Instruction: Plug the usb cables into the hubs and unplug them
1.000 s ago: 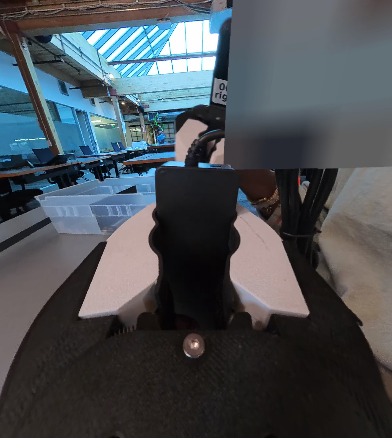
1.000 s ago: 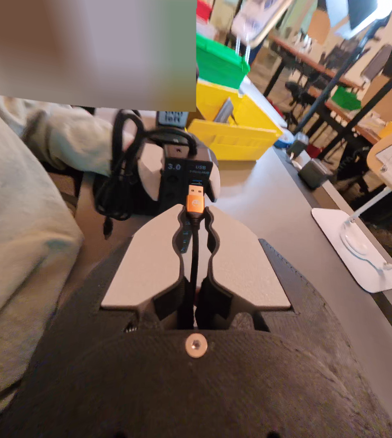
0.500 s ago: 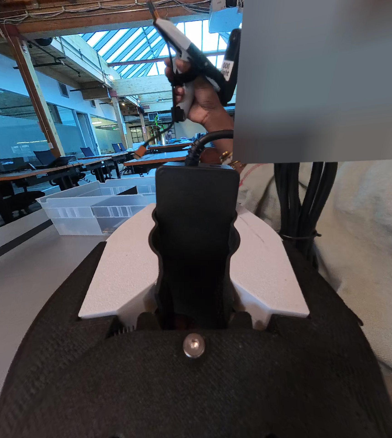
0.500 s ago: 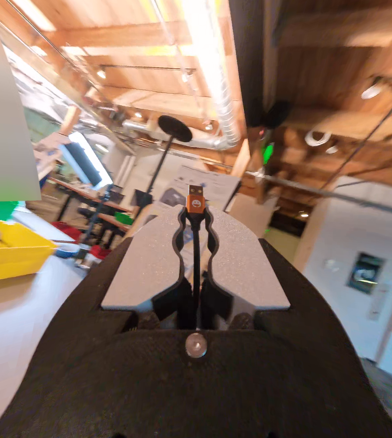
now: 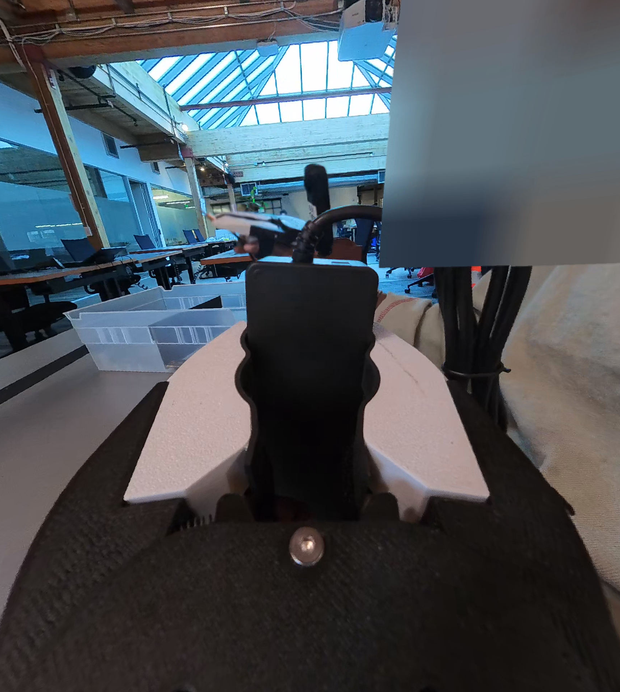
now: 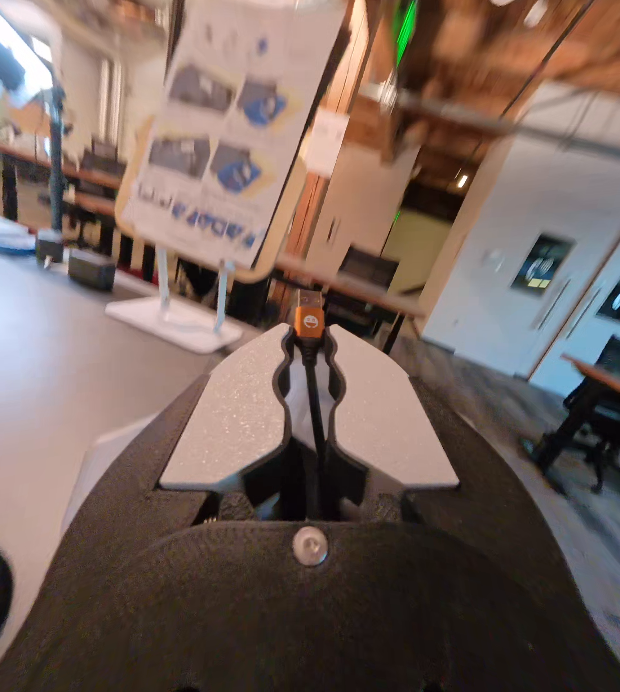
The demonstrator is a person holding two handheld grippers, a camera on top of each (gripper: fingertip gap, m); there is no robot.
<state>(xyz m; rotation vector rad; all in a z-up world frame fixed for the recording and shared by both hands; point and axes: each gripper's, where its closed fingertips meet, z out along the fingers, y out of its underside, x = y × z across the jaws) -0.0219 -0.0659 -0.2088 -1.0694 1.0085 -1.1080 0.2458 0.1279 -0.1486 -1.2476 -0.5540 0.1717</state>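
Note:
My left gripper [image 5: 310, 333] is shut on a black USB hub [image 5: 310, 374], held upright above the grey table [image 5: 20, 449]. The hub's own black cable [image 5: 334, 221] curves off its top to the right. My right gripper [image 6: 307, 329] is shut on an orange USB plug [image 6: 308, 322]; its metal tip sticks out past the fingertips and its black cord [image 6: 316, 412] runs back between the fingers. The right gripper also shows blurred in the left wrist view [image 5: 260, 224], beyond the hub, pointing left. Plug and hub are apart.
A clear plastic bin [image 5: 151, 329] stands on the table behind the hub. A bundle of black cables [image 5: 477, 337] hangs by a person's pale sleeve [image 5: 582, 412]. In the right wrist view a white stand [image 6: 173, 322] holds a board, with a small black box [image 6: 91, 267] beside it.
The right gripper, plug at the hub a second ago, swung up with the plug, then came down level, pointing away across the room. The left gripper and hub stayed still.

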